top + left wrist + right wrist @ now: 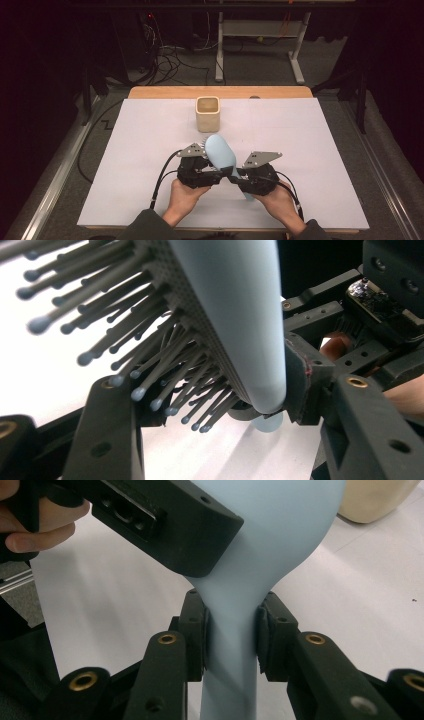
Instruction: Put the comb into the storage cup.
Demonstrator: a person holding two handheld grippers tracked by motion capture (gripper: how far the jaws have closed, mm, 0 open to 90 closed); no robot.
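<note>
Right gripper: jaws clamped on the neck of the hairbrush, pads flat on either side of the handle.
Left gripper: jaws straddle the brush head, one among the bristles, the other against the smooth back; whether both press firmly cannot be told.
Hairbrush: held above the tabletop, between both hands, head pointing toward the cup.
Technique: confirm a firm left hold on the rigid head, not bristles alone, before easing the right grip.

Hairbrush before the cup (both over the table).
</note>
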